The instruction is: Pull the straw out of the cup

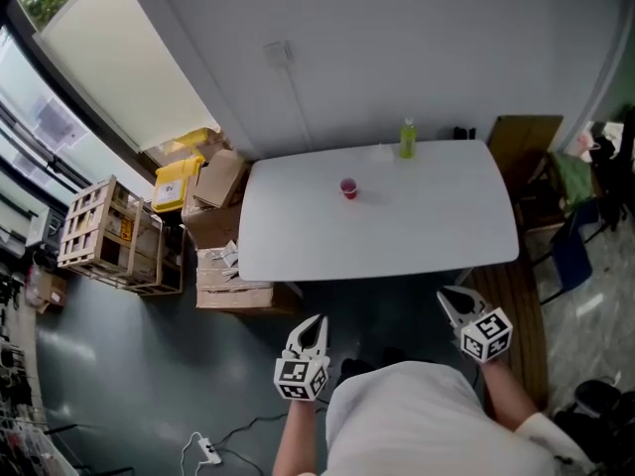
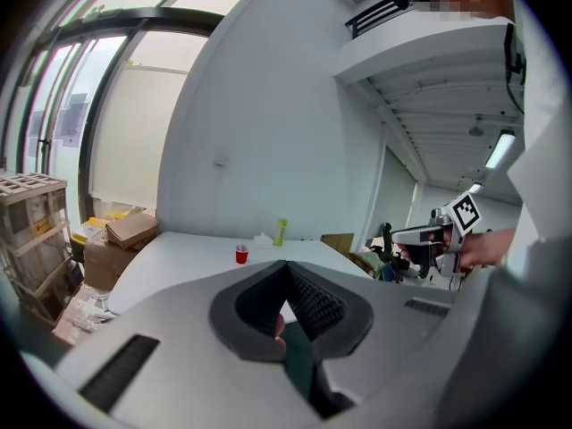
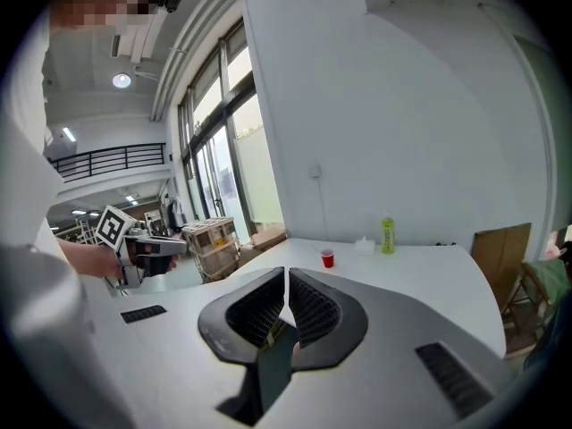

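A small red cup (image 1: 348, 188) stands on the white table (image 1: 417, 236), left of its middle; it also shows as the red cup (image 2: 241, 255) in the left gripper view and the red cup (image 3: 327, 258) in the right gripper view. The cup is too small in every view to make out a straw. My left gripper (image 1: 316, 321) and right gripper (image 1: 448, 297) are held side by side over the floor, short of the table's near edge and far from the cup. The jaws of the left gripper (image 2: 286, 264) are shut with nothing between them, as are those of the right gripper (image 3: 286, 272).
A green bottle (image 1: 407, 138) stands at the table's far edge by the wall. Cardboard boxes (image 1: 223, 181), a yellow box (image 1: 179, 181) and a wooden crate (image 1: 104, 231) crowd the floor left of the table. A brown board (image 1: 526, 142) and clutter sit to the right.
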Motion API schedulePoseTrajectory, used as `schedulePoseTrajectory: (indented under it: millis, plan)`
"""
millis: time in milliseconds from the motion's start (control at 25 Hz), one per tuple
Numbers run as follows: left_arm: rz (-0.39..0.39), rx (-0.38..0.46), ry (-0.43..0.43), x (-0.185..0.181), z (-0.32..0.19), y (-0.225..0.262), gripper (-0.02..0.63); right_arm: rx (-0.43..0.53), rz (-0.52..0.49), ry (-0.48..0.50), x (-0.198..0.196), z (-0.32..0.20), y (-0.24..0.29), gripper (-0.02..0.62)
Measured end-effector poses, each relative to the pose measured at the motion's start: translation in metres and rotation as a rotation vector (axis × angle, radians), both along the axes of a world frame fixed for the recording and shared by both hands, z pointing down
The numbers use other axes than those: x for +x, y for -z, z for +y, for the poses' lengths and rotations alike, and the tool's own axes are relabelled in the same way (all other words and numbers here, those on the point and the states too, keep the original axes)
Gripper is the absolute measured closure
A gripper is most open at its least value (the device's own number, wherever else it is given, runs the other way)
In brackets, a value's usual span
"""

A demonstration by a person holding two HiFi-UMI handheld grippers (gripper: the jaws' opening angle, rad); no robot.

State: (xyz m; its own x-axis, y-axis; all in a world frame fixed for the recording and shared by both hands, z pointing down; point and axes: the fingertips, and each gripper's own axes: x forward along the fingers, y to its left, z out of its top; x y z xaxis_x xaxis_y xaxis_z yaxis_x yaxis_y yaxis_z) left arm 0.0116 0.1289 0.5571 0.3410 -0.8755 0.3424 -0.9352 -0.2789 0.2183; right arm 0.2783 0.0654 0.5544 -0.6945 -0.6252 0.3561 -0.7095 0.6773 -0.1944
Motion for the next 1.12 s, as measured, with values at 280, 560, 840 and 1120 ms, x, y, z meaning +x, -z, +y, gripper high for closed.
schedulePoseTrajectory:
  millis: [280, 560, 840, 1120]
  plan:
    - [0.002, -0.010, 0.023, 0.006, 0.005, -0.006, 0.604, -0.021, 0.003, 0.035, 0.002, 0.003, -0.008, 0.555]
    - [0.003, -0.010, 0.015, -0.005, -0.005, -0.008, 0.604, -0.030, 0.002, 0.032, -0.008, -0.007, -0.016, 0.555]
    - [0.000, -0.024, -0.022, -0.032, -0.035, -0.013, 0.604, -0.036, 0.003, -0.013, -0.034, -0.029, -0.020, 0.554]
    - [0.017, -0.032, -0.080, -0.059, -0.080, -0.020, 0.604, -0.041, 0.015, -0.063, -0.060, -0.056, -0.022, 0.555]
